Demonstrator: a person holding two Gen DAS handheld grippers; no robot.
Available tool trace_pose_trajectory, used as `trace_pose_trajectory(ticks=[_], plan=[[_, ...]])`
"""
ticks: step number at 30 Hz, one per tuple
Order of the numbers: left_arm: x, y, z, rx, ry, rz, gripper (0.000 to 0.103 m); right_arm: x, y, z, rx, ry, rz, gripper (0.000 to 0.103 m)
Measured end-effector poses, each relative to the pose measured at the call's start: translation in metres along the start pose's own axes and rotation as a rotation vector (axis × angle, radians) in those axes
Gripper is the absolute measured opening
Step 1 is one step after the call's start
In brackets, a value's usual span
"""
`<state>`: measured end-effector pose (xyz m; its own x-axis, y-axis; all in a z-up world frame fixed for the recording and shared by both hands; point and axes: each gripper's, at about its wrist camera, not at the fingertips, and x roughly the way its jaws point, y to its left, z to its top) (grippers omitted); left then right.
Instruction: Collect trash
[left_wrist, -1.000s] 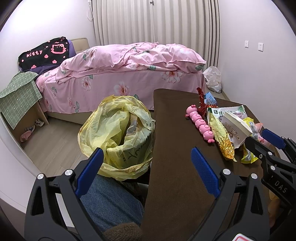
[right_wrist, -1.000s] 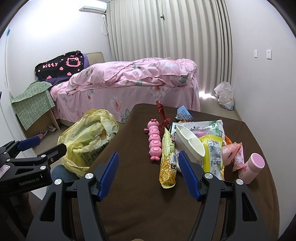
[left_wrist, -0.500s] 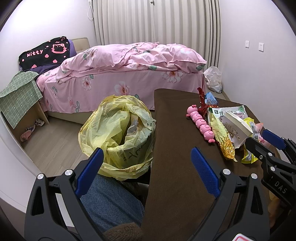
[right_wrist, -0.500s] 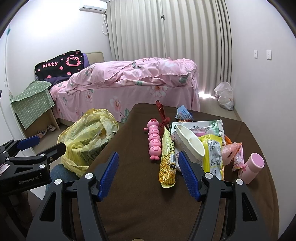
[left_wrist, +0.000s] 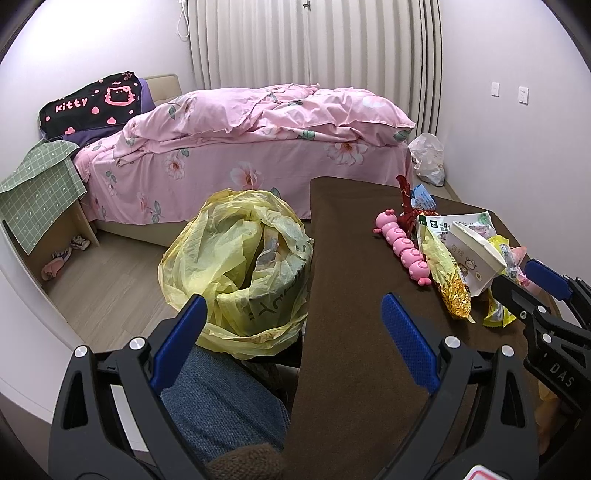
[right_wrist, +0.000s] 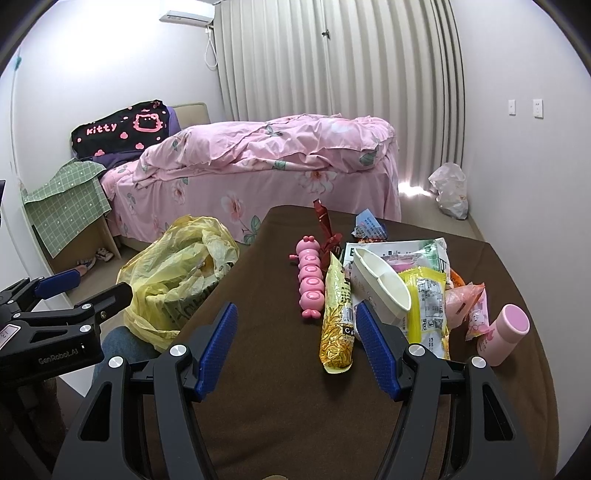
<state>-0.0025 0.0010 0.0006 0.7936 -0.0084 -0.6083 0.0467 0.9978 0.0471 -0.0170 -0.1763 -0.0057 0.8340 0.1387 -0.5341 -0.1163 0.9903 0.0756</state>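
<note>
A yellow trash bag (left_wrist: 236, 258) stands open on the floor left of the brown table (left_wrist: 351, 302); it also shows in the right wrist view (right_wrist: 177, 280). Trash lies on the table's right side: a gold snack wrapper (right_wrist: 337, 314), a white paper cup (right_wrist: 380, 284), a yellow packet (right_wrist: 428, 306), a green-white bag (right_wrist: 413, 251) and a red wrapper (right_wrist: 327, 229). My left gripper (left_wrist: 291, 343) is open and empty over the table's left edge. My right gripper (right_wrist: 295, 347) is open and empty just short of the gold wrapper.
A pink caterpillar toy (right_wrist: 312, 277) and a pink bottle (right_wrist: 504, 334) lie among the trash. A pink bed (right_wrist: 266, 173) stands behind the table. A white plastic bag (right_wrist: 450, 190) sits on the floor by the curtain. A blue-jeaned knee (left_wrist: 221, 402) is below my left gripper.
Both grippers have barely shifted. Nothing was taken hold of or let go.
</note>
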Motion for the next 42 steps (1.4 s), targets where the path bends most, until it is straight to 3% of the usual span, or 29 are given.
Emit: trace_pose_trajectory(ticks=[21,27,31,35,42], plan=[[0.002,0.012,0.001,-0.030,-0.008,-0.004,0.091,0.000,-0.002,0.000,0.002,0.000,-0.007,0.063],[0.011,0.009,0.000,-0.030,-0.011,-0.013,0.091,-0.014,-0.032,0.002,0.019,-0.053,-0.098,0.063],[0.027,-0.009,-0.002,-0.009,0.006,-0.080,0.091,-0.019,-0.074,-0.008,0.022,-0.036,-0.171,0.063],[0.046,-0.036,0.001,0.002,0.026,-0.212,0.092,-0.015,-0.112,-0.028,0.040,0.013,-0.218,0.063],[0.089,-0.093,0.019,0.056,0.115,-0.320,0.094,-0.003,-0.137,-0.051,0.028,0.077,-0.174,0.063]])
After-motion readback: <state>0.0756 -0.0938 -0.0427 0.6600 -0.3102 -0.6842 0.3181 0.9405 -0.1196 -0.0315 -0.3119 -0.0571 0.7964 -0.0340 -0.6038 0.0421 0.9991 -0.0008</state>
